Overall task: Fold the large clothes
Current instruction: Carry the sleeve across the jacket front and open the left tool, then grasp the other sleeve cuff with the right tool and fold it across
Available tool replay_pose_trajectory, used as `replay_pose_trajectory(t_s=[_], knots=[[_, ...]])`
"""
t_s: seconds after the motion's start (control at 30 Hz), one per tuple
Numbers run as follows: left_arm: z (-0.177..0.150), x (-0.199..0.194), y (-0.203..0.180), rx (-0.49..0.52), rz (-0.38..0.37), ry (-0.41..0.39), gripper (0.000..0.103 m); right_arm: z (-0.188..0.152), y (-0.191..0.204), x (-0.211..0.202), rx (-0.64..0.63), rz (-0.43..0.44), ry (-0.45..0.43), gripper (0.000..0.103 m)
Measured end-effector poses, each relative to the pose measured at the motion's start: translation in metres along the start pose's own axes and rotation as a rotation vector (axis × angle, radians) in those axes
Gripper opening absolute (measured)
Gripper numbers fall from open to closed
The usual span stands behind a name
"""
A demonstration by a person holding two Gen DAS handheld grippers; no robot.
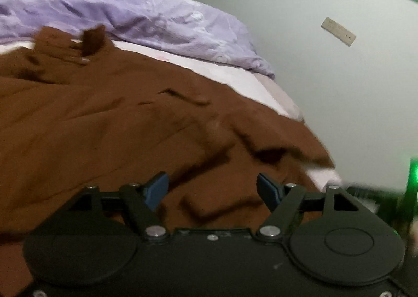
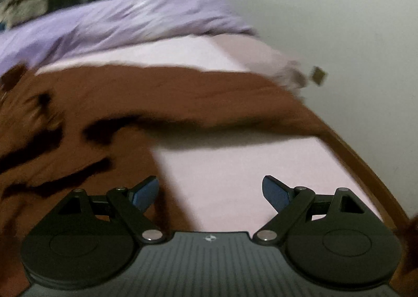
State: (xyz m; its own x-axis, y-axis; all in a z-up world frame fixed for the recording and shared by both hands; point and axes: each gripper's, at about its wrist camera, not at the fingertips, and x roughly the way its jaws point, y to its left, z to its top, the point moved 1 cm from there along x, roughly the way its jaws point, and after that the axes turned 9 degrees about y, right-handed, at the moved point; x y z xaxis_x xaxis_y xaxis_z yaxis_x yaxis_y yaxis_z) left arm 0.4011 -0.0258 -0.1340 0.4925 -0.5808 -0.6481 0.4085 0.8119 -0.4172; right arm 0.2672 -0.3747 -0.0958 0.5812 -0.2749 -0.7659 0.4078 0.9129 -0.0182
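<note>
Left wrist shows me a lilac quilt (image 1: pixel 125 12) along the bed's (image 1: pixel 235 72) far edge; brown garment (image 1: pixel 104 119) sprawls below both spread, empty fingers (image 1: pixel 156 190).

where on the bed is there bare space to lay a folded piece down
Bare pink sheet lies ahead of the right tool, bordered by the brown garment on the left and beyond, and the wooden bed edge on the right. A thin strip runs between garment and purple duvet. Elsewhere it's covered.

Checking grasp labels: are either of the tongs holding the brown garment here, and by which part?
Nothing is held. Left tongs and right tongs both stand open above the brown garment.
</note>
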Motion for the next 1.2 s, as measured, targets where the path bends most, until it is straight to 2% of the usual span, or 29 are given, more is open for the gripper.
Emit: replay_pose_trajectory(t_s=[0.1,0.17,0.2,0.27,0.33,0.4,0.47,0.53,0.57,0.6,0.63,0.7,0.77,0.8,0.87,0.97,1.07,1.13,1.2], knots=[[-0.022,-0.040,0.019,0.005,0.150,-0.047,0.076,0.018,-0.063,0.029,0.171,-0.025,0.022,0.103],[-0.033,-0.063,0.037,-0.033,0.238,-0.071,0.076,0.033,-0.104,0.052,0.309,-0.038,0.048,0.103],[-0.038,-0.075,0.047,-0.058,0.280,-0.081,0.076,0.040,-0.128,0.066,0.401,-0.015,0.056,0.103],[-0.048,-0.093,0.064,-0.102,0.349,-0.095,0.076,0.052,-0.171,0.099,0.584,0.114,0.118,0.103],[-0.059,-0.105,0.076,-0.135,0.396,-0.097,0.076,0.057,-0.205,0.136,0.766,0.312,0.184,0.103],[-0.068,-0.111,0.085,-0.172,0.426,-0.099,0.076,0.054,-0.225,0.168,0.940,0.456,0.244,0.103],[-0.073,-0.112,0.090,-0.209,0.426,-0.101,0.076,0.049,-0.233,0.195,1.081,0.594,0.265,0.103],[-0.077,-0.112,0.092,-0.233,0.426,-0.092,0.076,0.045,-0.229,0.211,1.160,0.645,0.248,0.088],[-0.078,-0.109,0.093,-0.236,0.431,-0.085,0.076,0.046,-0.226,0.219,1.184,0.658,0.249,0.070],[-0.078,-0.108,0.091,-0.233,0.436,-0.078,0.076,0.047,-0.221,0.226,1.195,0.676,0.249,0.045],[-0.077,-0.107,0.091,-0.224,0.441,-0.073,0.076,0.049,-0.218,0.227,1.201,0.673,0.242,0.038],[-0.076,-0.108,0.090,-0.207,0.448,-0.073,0.076,0.061,-0.213,0.210,1.140,0.594,0.168,0.025],[-0.081,-0.124,0.090,-0.191,0.452,-0.091,0.076,0.079,-0.196,0.171,0.958,0.472,-0.010,0.023],[-0.080,-0.128,0.088,-0.188,0.460,-0.095,0.076,0.088,-0.184,0.155,0.881,0.454,-0.065,0.023],[-0.074,-0.132,0.088,-0.186,0.489,-0.103,0.076,0.103,-0.152,0.114,0.730,0.485,-0.165,0.023],[-0.062,-0.134,0.093,-0.195,0.582,-0.101,0.076,0.119,-0.092,0.064,0.529,0.554,-0.247,0.023],[-0.052,-0.137,0.097,-0.173,0.701,-0.116,0.076,0.125,-0.016,0.017,0.299,0.518,-0.331,0.023],[-0.046,-0.142,0.100,-0.164,0.728,-0.134,0.076,0.119,0.033,-0.010,0.185,0.496,-0.386,0.023],[-0.042,-0.148,0.103,-0.170,0.711,-0.155,0.077,0.111,0.083,-0.032,0.093,0.516,-0.421,0.022]])
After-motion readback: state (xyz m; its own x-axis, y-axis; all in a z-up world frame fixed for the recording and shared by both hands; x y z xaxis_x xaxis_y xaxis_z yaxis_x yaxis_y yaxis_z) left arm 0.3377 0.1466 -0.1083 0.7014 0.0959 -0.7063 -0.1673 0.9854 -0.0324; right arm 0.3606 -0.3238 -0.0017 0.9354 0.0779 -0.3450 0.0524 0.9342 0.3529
